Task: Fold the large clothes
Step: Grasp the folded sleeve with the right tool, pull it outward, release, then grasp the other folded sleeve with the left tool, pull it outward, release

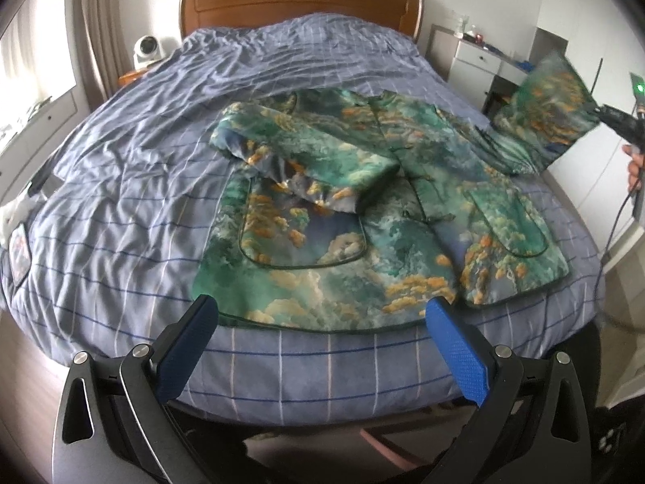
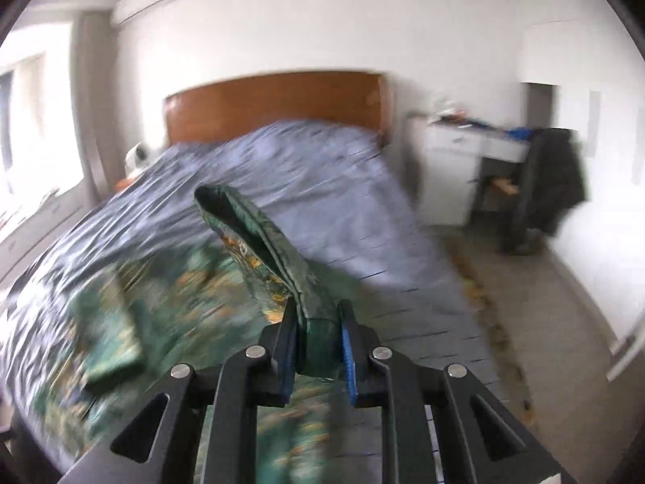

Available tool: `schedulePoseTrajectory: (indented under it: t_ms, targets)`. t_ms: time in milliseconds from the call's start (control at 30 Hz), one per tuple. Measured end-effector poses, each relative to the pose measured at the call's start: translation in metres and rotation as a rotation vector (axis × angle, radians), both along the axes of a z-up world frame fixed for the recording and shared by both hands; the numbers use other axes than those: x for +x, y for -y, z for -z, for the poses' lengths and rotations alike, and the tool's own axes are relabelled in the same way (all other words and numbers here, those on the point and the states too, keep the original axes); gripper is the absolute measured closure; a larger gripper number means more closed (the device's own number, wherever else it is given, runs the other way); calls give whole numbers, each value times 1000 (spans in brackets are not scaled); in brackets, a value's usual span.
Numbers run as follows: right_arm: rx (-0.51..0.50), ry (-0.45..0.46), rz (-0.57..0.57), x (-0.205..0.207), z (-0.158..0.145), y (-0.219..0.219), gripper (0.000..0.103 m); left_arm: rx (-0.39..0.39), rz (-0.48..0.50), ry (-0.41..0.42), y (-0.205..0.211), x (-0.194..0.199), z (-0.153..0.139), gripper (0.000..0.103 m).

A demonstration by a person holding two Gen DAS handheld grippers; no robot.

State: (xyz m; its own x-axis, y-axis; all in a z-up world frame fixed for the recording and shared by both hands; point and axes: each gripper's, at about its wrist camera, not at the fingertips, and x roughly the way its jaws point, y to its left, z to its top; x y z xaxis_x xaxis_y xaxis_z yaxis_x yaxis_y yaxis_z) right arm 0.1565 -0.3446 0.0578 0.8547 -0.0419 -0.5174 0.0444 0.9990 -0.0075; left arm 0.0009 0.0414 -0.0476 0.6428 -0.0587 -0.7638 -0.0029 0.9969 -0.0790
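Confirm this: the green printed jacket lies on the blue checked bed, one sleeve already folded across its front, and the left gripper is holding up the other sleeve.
One slip: the right gripper holds the raised sleeve, its fingers clamped on the cuff, as the right wrist view shows. The left gripper is open and empty. The rest stands.

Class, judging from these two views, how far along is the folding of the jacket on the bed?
Done: one sleeve already lies folded across the jacket. In hand: the right claw is shut on the other sleeve, lifted off the bed. Left: laying that sleeve over, then folding the body. The left claw is open and empty.
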Motion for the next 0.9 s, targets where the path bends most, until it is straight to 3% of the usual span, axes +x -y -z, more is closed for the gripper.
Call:
schedulePoseTrajectory:
  t_ms: [167,333,433,633,667,733,900]
  targets:
    - [108,-19,213,-2,-1,102,85,5,1,1,2,1,-1,1]
    - [228,-129,435,-5,55,200,85,12,-1,4,2,2,-3,1]
    - [291,-187,537,-16,93,235,85,22,-9,4,1,2,-5,1]
    - [278,-262,654,-45,149,246,83,49,-22,0,-3,6,-4,1]
    - [268,-273,662,-48,154,244,80,56,-24,0,-4,6,-4,1]
    - [238,-290,676,-60,159,241,57,79,-28,4,-5,8,-3,1]
    - [163,-273,585,-73,152,199,56,133,-17,5,-9,18,2,1]
